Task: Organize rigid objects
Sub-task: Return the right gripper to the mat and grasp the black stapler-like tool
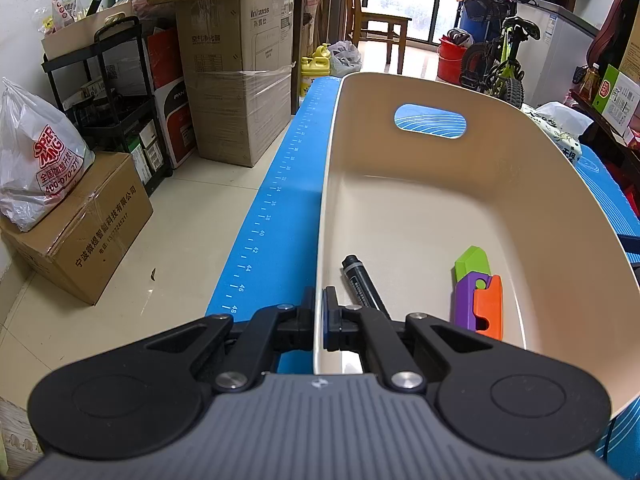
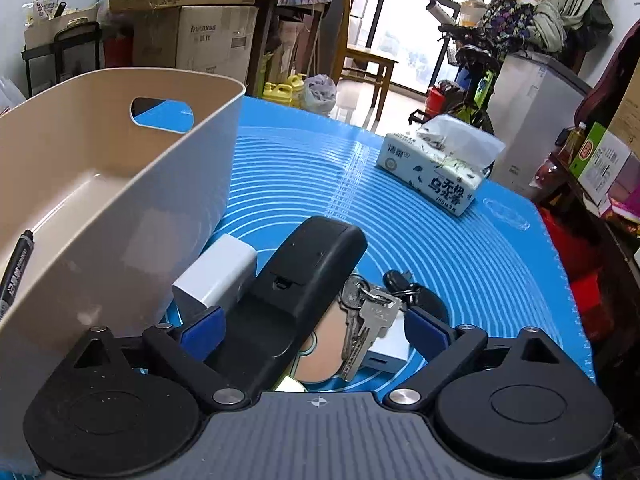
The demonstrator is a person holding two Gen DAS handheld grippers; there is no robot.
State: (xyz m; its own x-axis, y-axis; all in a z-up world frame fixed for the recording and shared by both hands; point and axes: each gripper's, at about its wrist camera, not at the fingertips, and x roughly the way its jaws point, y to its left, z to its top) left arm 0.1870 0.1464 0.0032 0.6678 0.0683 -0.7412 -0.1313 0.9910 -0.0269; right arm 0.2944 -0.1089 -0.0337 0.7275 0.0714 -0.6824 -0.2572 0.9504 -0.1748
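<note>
The black plastic remote-like device (image 2: 296, 292) lay on the blue ringed silicone mat (image 2: 460, 248), tilted across a flat pale-blue box (image 2: 390, 354) and touching a white rectangular charger block (image 2: 218, 274) that sat against the outer wall of the beige plastic basket (image 2: 120, 168). A bunch of silver keys (image 2: 366, 320) rested just beside the device, toward the mat's right edge. The right gripper (image 2: 316, 330) stood spread wide, its blue pads either side of the device and keys but pressing on neither. The left gripper (image 1: 319, 312) was clenched on the basket's near rim, steadying it. Inside lay a black marker pen (image 1: 360, 284) and a green, purple and orange plastic toy (image 1: 478, 292). The step in hand looked like collecting the next loose item; the next move would call for narrowing onto the device alone, clear of the keys. A white tissue pack (image 2: 436, 168) sat near the mat's far edge.
</note>
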